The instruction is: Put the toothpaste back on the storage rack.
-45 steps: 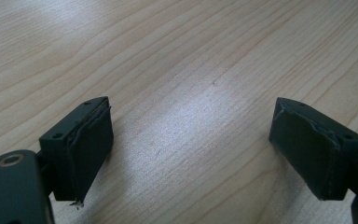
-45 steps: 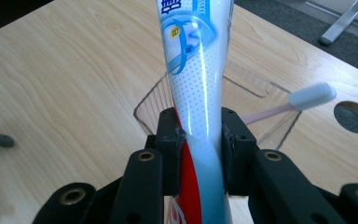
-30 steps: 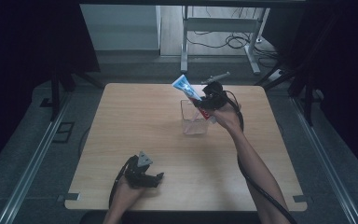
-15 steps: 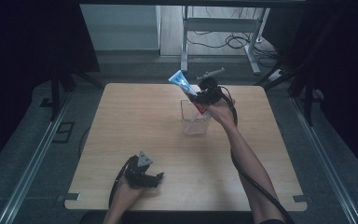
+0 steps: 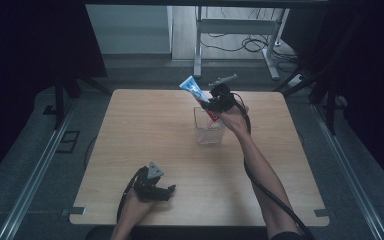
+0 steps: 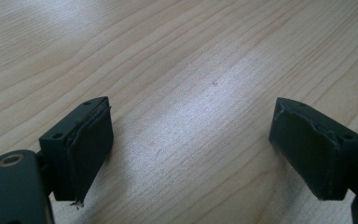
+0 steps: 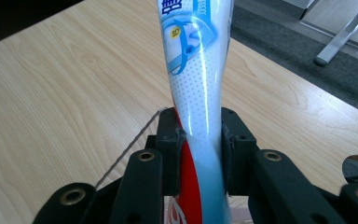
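Toothpaste tube [image 5: 196, 91] is being held over the far middle of the wooden tabletop [image 5: 130, 130], just above a clear cup [image 5: 208, 132]. The right hand-held gripper [image 5: 214, 104] is clamping the tube near its lower end, its flat end pointing up and away, apparently so the lower end can go into the cup. The left hand-held gripper [image 5: 155, 187] is resting at the near edge, jaws wide apart and empty, likely idle.

Toothpaste tube [image 7: 198, 88] between hand-held gripper [image 7: 199, 144] pads, above table [image 7: 60, 88]
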The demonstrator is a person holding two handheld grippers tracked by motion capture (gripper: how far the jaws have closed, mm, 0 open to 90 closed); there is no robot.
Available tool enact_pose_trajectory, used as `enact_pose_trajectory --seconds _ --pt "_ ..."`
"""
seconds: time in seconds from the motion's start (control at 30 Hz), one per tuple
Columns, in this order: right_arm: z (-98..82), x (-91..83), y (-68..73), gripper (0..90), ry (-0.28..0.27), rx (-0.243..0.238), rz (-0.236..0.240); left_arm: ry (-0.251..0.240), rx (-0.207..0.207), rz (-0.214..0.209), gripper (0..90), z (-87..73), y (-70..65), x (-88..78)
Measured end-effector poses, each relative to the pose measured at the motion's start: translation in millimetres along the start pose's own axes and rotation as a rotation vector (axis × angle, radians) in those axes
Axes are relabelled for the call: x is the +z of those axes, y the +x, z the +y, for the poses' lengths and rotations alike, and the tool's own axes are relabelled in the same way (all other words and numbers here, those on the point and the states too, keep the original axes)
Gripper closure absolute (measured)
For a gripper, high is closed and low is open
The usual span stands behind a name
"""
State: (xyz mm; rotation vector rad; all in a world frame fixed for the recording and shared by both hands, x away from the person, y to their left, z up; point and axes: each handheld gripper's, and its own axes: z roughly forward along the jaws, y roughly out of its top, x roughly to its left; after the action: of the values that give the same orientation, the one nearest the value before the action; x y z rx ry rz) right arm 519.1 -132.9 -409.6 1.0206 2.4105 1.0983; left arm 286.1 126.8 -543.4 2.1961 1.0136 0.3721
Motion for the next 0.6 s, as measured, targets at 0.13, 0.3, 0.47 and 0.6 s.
enact_pose_trajectory --seconds 0.13,0.3,0.47,0.6 --pt "-2.8 4.1 -1.1 72.1 0.001 -0.002 0.004 0.001 0.000 0.000 13.7 0.0 0.0 -0.1" --pt "-6.2 8.1 0.2 72.0 0.002 -0.009 0.011 0.001 0.000 -0.001 13.7 0.0 0.1 -0.1" --pt "-9.3 11.0 2.4 71.7 -0.002 -0.018 0.021 0.001 0.000 -0.001 13.7 0.0 0.1 -0.1" --pt "-10.7 10.7 3.2 71.4 -0.006 -0.015 0.017 0.001 0.000 -0.001 13.7 0.0 0.0 0.0"
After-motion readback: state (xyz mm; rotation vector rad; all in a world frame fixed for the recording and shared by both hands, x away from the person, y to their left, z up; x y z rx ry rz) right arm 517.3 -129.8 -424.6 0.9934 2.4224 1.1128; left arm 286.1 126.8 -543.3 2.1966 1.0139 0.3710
